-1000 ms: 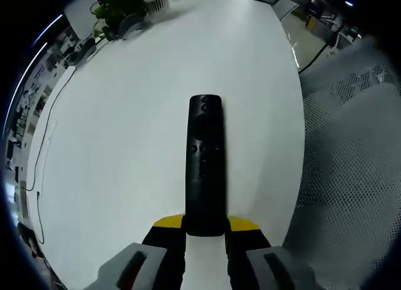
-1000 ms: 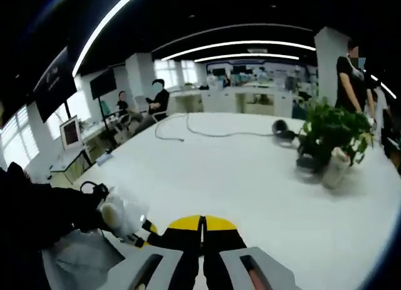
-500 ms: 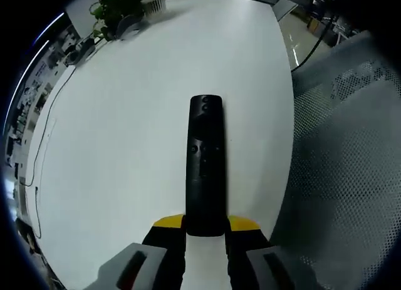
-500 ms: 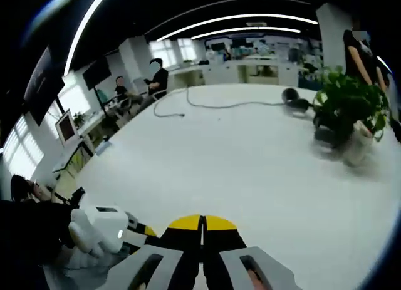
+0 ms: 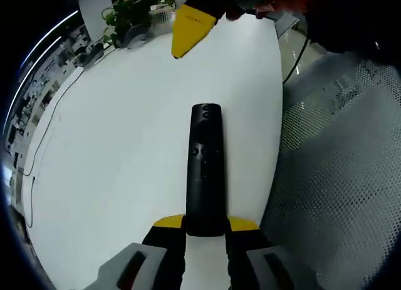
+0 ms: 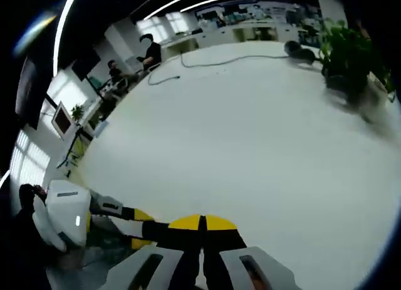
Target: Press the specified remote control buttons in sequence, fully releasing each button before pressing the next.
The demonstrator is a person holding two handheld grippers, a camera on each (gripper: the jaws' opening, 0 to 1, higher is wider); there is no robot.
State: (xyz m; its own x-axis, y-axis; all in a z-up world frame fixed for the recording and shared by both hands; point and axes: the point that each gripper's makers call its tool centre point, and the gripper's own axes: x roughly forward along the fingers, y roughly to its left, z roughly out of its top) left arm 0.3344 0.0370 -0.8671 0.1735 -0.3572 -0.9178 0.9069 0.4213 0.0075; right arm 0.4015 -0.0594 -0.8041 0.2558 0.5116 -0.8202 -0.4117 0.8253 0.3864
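Observation:
A long black remote control (image 5: 205, 171) lies lengthwise over the white table (image 5: 125, 146), its buttons facing up. My left gripper (image 5: 205, 226) is shut on the remote's near end, one yellow-tipped jaw on each side. The right gripper (image 5: 187, 28) enters the left gripper view from the top, its yellow tips pressed together above the table, well beyond the remote's far end. In the right gripper view my right gripper (image 6: 202, 223) is shut with nothing in it, and the left gripper (image 6: 128, 216) shows low at the left.
A potted plant (image 5: 135, 13) stands at the table's far end, also seen as the plant (image 6: 352, 55). A cable (image 6: 213, 62) runs across the far table. A grey mesh chair (image 5: 338, 177) borders the table's right edge. People sit at the back (image 6: 150, 51).
The right gripper has tipped down towards the table and come into the left gripper view from the top. The left gripper still holds the remote the same way.

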